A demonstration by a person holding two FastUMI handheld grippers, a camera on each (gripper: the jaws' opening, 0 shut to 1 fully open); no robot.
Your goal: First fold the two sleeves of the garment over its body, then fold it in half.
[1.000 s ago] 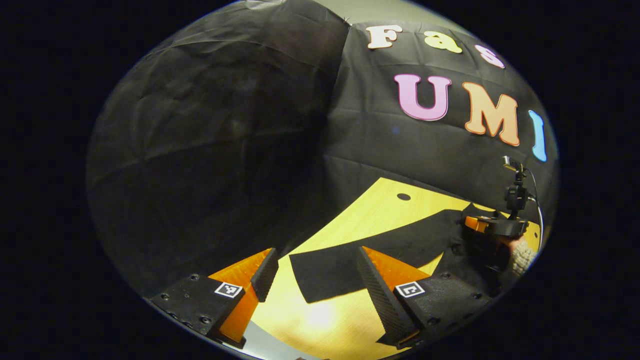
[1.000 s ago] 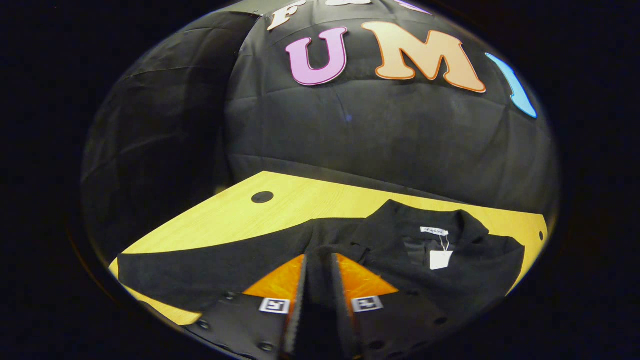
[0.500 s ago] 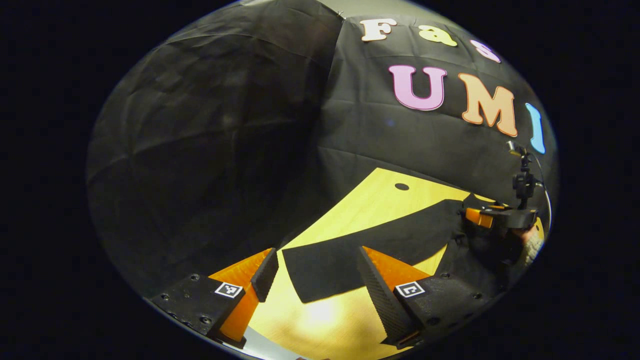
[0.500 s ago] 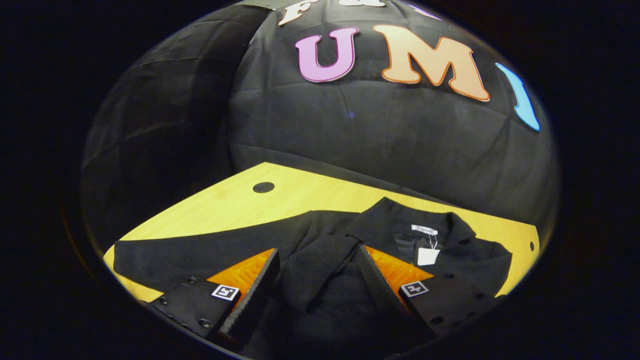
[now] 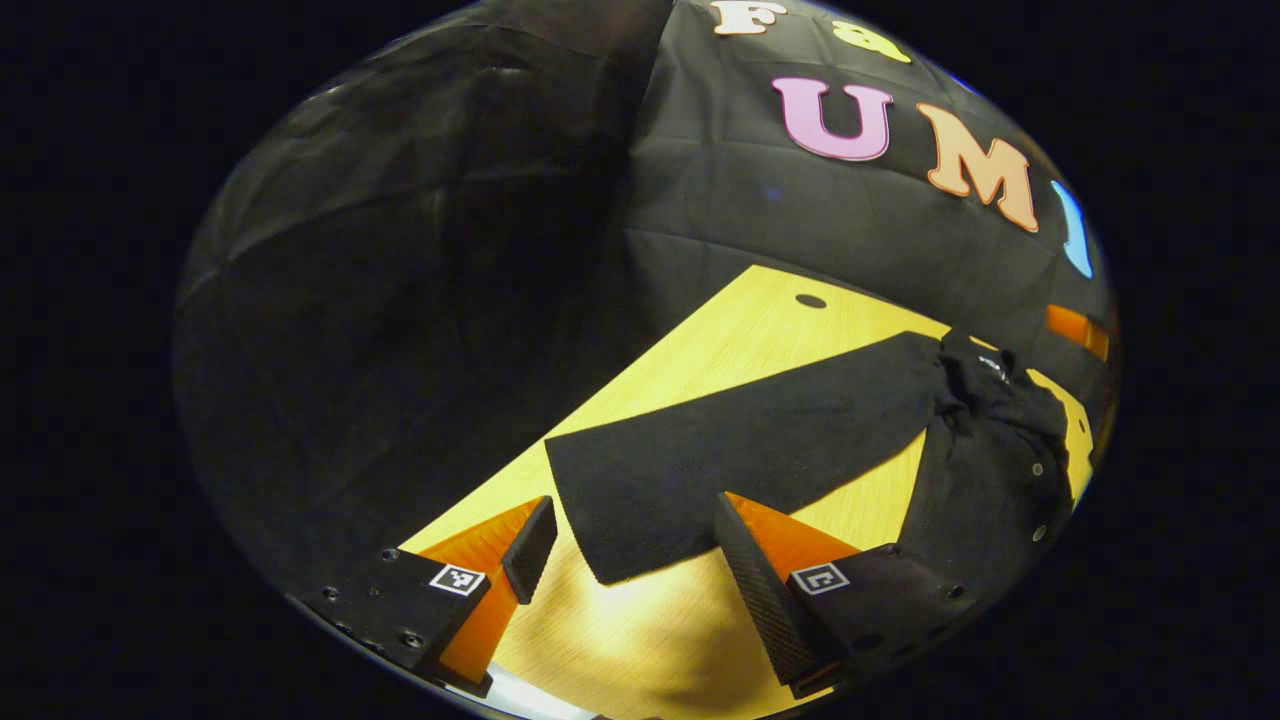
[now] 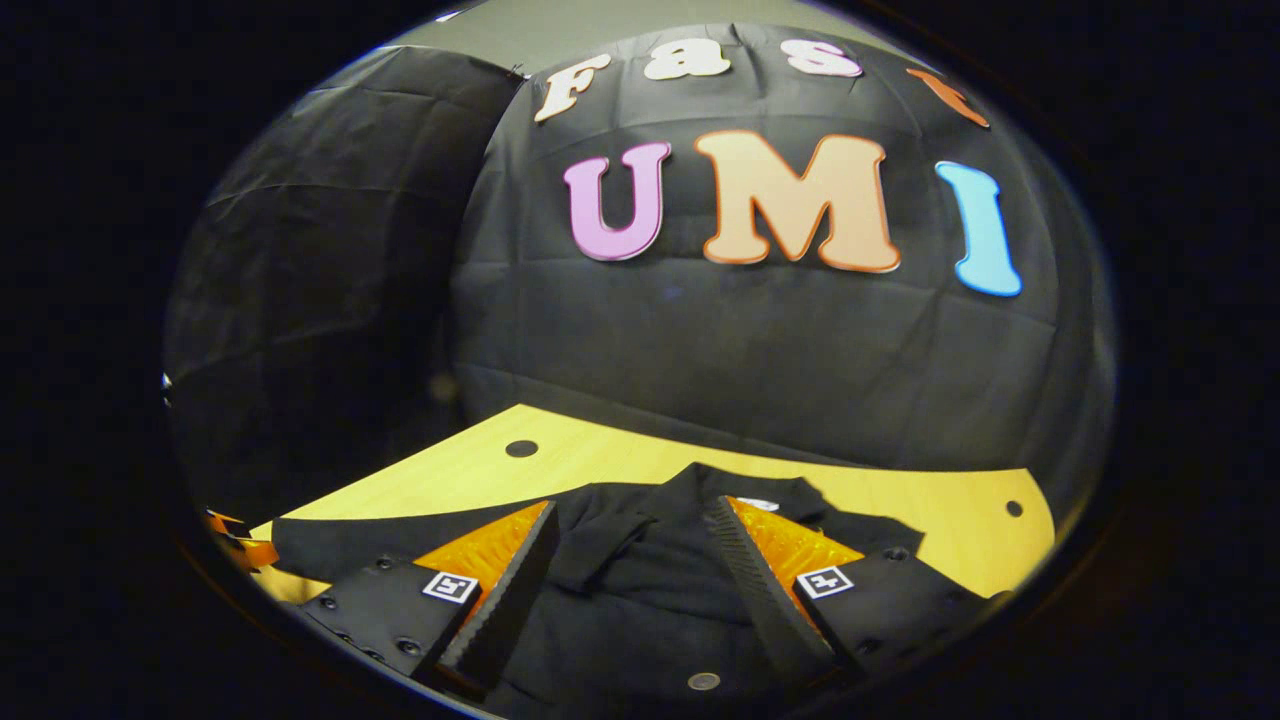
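A black garment (image 6: 640,600) lies flat on the yellow wooden table (image 6: 600,465). One sleeve (image 6: 600,525) rests folded over its body. The other sleeve (image 5: 740,450) stretches straight out across the table, away from the body (image 5: 990,480). My left gripper (image 5: 632,512) is open, and that sleeve's cuff end lies between its spread fingers. My right gripper (image 6: 630,515) is open above the garment's body near the collar, with nothing pinched. A corner of the right gripper (image 5: 1075,328) shows far right in the left gripper view, and part of the left gripper (image 6: 235,535) shows at the left edge of the right gripper view.
The table has a round hole (image 5: 810,300) near its far left corner and another hole (image 6: 1007,508) at the far right. Black cloth walls close off the booth behind and to the left. Bare tabletop (image 5: 640,640) lies in front of the cuff.
My right gripper opened, let go of the folded sleeve on the body, and drew back and up. My left gripper moved in over the outstretched sleeve's cuff.
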